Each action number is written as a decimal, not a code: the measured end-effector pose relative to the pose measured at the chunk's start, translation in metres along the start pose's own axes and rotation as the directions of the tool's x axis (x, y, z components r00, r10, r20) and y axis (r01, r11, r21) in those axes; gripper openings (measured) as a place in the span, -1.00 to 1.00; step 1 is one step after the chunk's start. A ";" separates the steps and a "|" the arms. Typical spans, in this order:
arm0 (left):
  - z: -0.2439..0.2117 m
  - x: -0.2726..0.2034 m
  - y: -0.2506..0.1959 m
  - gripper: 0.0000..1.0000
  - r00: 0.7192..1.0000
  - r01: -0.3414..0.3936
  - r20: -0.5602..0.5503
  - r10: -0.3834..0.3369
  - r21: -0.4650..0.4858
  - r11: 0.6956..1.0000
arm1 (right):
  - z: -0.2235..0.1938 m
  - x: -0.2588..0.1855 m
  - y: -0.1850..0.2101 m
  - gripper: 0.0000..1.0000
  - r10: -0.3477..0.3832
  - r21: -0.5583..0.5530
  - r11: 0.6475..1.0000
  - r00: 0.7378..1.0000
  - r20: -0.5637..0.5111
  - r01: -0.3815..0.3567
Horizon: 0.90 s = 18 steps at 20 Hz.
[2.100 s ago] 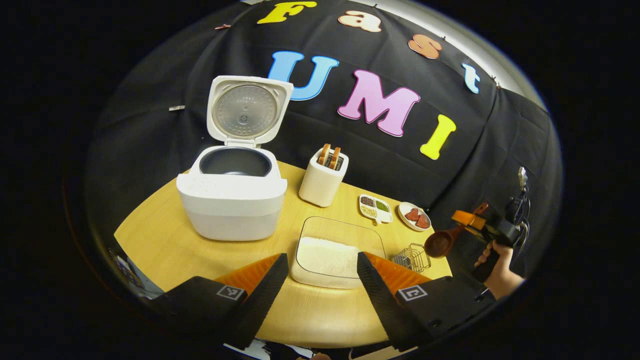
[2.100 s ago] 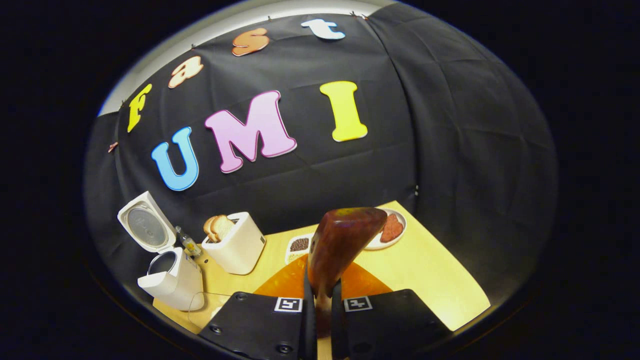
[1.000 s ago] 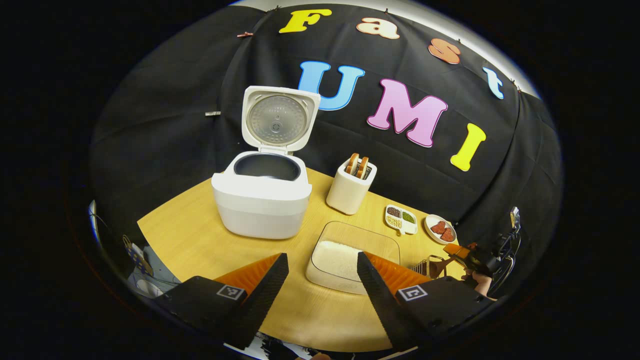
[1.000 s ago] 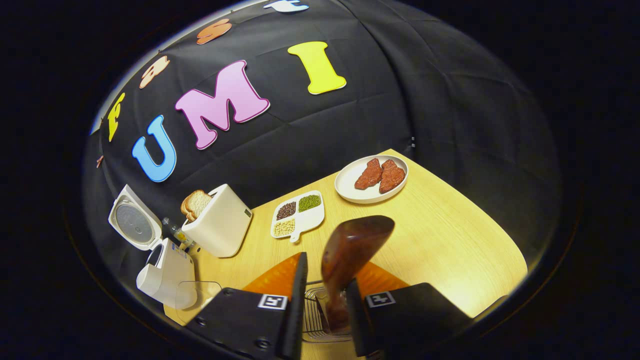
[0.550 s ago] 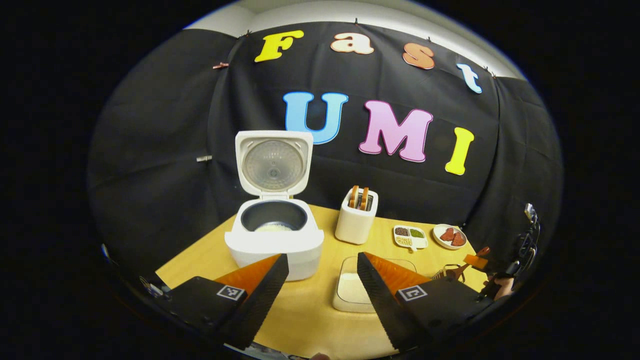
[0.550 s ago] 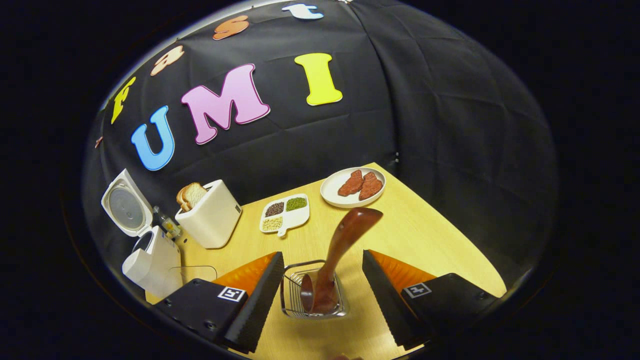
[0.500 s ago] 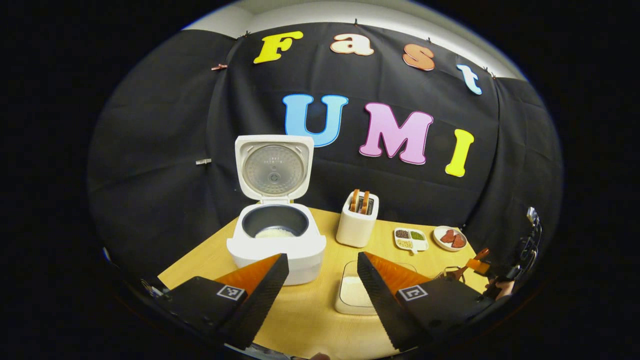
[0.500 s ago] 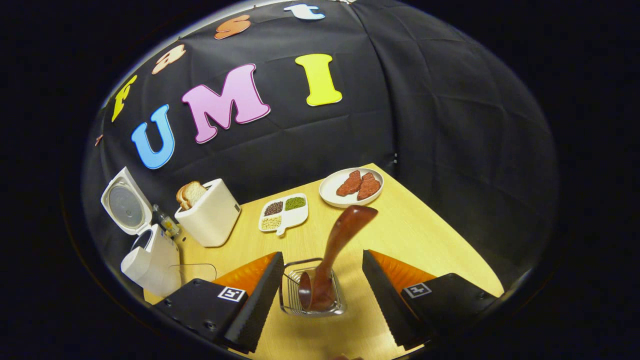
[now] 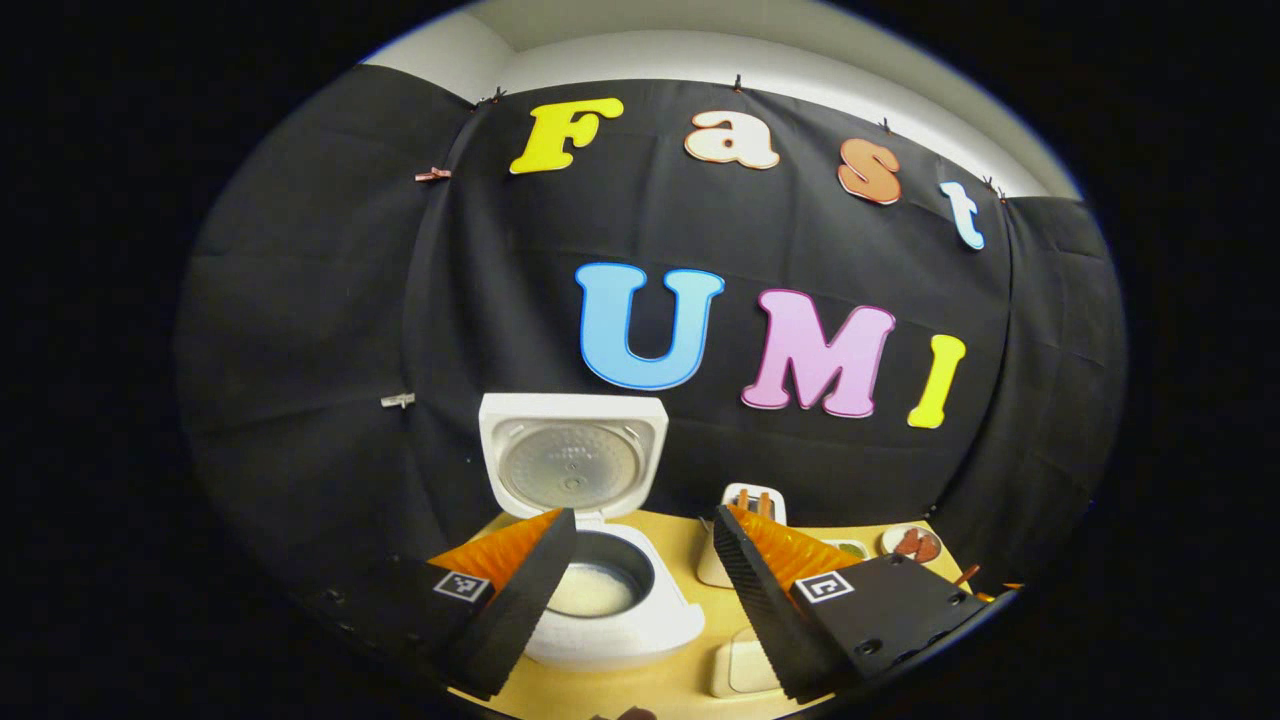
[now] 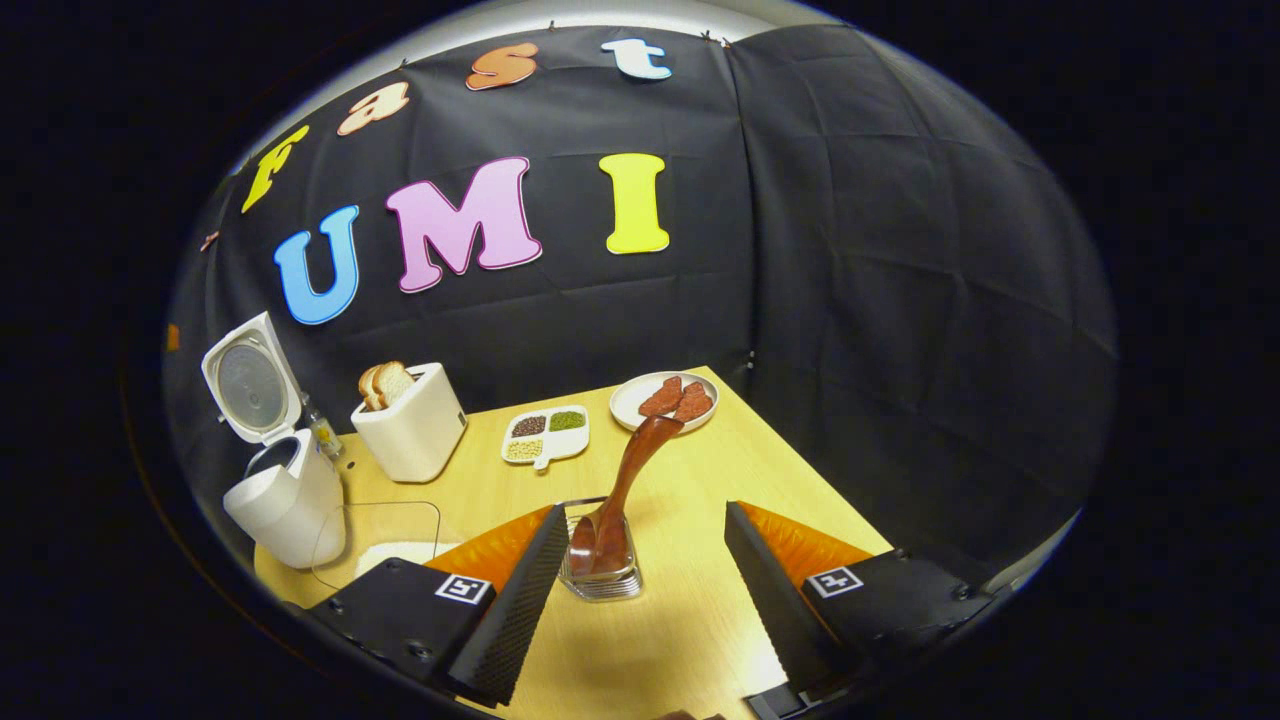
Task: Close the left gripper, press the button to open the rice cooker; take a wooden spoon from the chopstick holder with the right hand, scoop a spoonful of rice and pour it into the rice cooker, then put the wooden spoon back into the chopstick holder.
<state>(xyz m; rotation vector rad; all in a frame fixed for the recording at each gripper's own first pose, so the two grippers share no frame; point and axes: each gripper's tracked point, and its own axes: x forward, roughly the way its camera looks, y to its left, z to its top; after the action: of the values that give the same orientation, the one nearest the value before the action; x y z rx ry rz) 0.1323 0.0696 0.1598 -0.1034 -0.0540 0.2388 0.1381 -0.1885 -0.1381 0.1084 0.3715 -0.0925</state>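
Right gripper [image 10: 640, 540] released wooden spoon [image 10: 622, 495] into chopstick holder [image 10: 601, 575], fingers spread, backed away.

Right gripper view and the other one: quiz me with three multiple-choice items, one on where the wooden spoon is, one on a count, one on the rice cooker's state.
1. Where is the wooden spoon?
A. Standing in the chopstick holder
B. Held in the right gripper
C. Lying on the plate

2. How many bread slices stick out of the toaster?
A. None
B. Two
C. Four

3. What state is the rice cooker in?
A. Lid shut
B. Lid up, pot empty
C. Lid up, rice in the pot

Key: 1 A, its bowl end sits in the holder and the open fingers stand clear of it. 2 B, two slices show at the top. 3 C, white rice lies in the dark pot.
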 end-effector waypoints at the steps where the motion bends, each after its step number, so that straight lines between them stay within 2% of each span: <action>1: 0.009 0.011 0.006 0.89 1.000 -0.005 -0.004 0.005 -0.007 1.000 | 0.002 -0.007 0.000 0.97 -0.007 0.015 1.000 1.000 0.005 0.007; 4: 0.035 0.046 0.030 0.93 0.999 -0.038 0.004 0.038 -0.024 0.999 | 0.001 -0.028 0.005 0.97 -0.016 0.033 0.999 1.000 0.018 0.015; 5: 0.045 0.057 0.037 0.89 0.998 -0.051 0.024 0.052 -0.022 0.998 | -0.001 -0.034 0.008 0.97 -0.012 0.023 1.000 1.000 0.016 0.011; 8: 0.063 0.096 0.056 0.87 0.995 -0.081 0.057 0.079 0.031 0.996 | -0.005 -0.048 0.026 0.97 0.020 -0.001 1.000 1.000 0.014 -0.020; 12: 0.082 0.148 0.061 0.88 0.995 -0.076 0.059 0.075 0.016 0.997 | -0.004 -0.063 0.045 0.97 0.059 -0.044 0.997 0.998 0.022 -0.058; 15: 0.091 0.182 0.060 0.87 0.996 -0.069 0.050 0.067 0.033 0.997 | 0.006 -0.070 0.058 0.97 0.082 0.015 0.997 0.996 0.025 -0.082; 18: 0.087 0.217 0.066 0.87 0.995 -0.101 0.030 0.098 0.099 0.990 | 0.014 -0.070 0.066 0.97 0.094 0.062 0.993 0.995 0.038 -0.096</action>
<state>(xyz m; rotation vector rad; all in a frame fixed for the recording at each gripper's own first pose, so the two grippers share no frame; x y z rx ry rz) 0.3217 0.1938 0.2474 -0.0032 -0.0621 0.3421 0.0854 -0.1201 -0.0939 0.1874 0.3277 -0.0120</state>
